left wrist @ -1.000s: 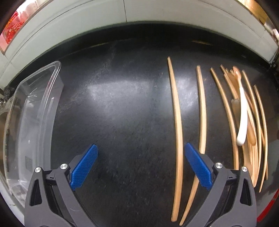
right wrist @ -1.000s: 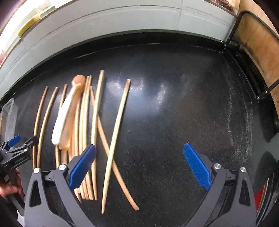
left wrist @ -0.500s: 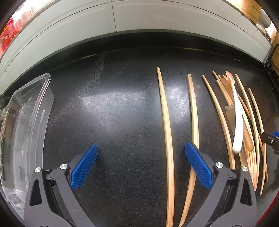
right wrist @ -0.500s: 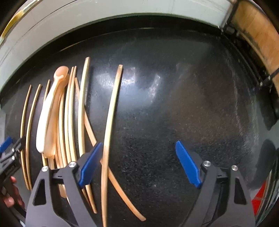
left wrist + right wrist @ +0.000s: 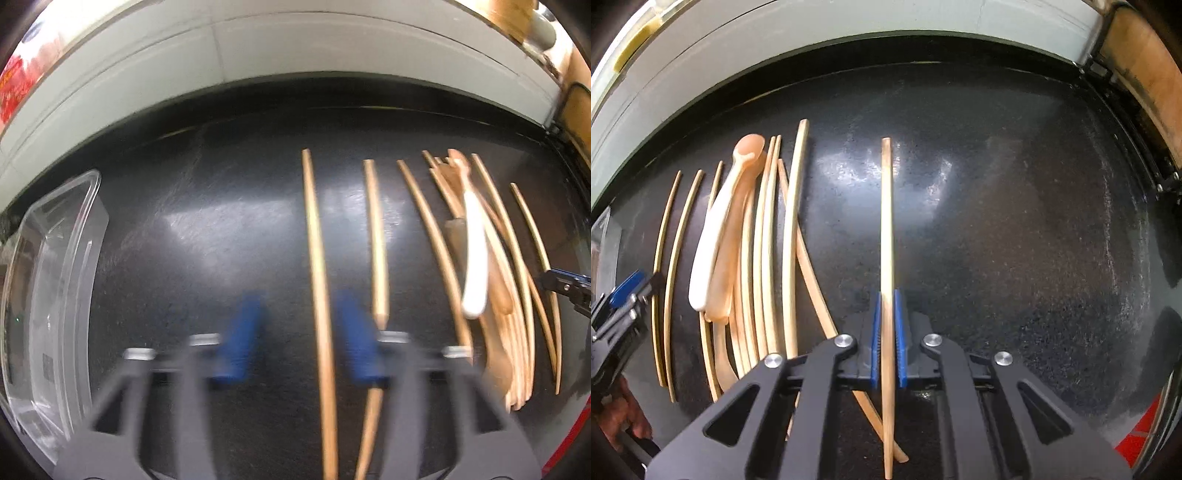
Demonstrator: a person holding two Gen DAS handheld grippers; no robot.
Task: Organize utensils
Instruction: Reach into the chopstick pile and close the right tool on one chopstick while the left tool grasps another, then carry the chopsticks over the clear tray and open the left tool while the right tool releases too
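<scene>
Several wooden chopsticks lie on a black counter. In the right wrist view my right gripper (image 5: 887, 332) is shut on one chopstick (image 5: 887, 221) that runs straight ahead between its blue pads. To its left lies the pile of chopsticks (image 5: 764, 258) with a pale spoon (image 5: 716, 236) on top. In the left wrist view my left gripper (image 5: 299, 332) is blurred, its blue pads partly closed around a long chopstick (image 5: 314, 236), still apart from it. A second chopstick (image 5: 376, 236) lies just right of it. The spoon (image 5: 474, 251) lies further right.
A clear plastic container (image 5: 55, 280) stands at the left of the counter. A pale wall runs along the back edge. A wooden board (image 5: 1145, 74) stands at the far right. The left gripper (image 5: 624, 299) shows at the left edge of the right wrist view.
My right gripper has moved left and shut on a chopstick. My left gripper's jaws have narrowed around the long chopstick, which was right of its middle before.
</scene>
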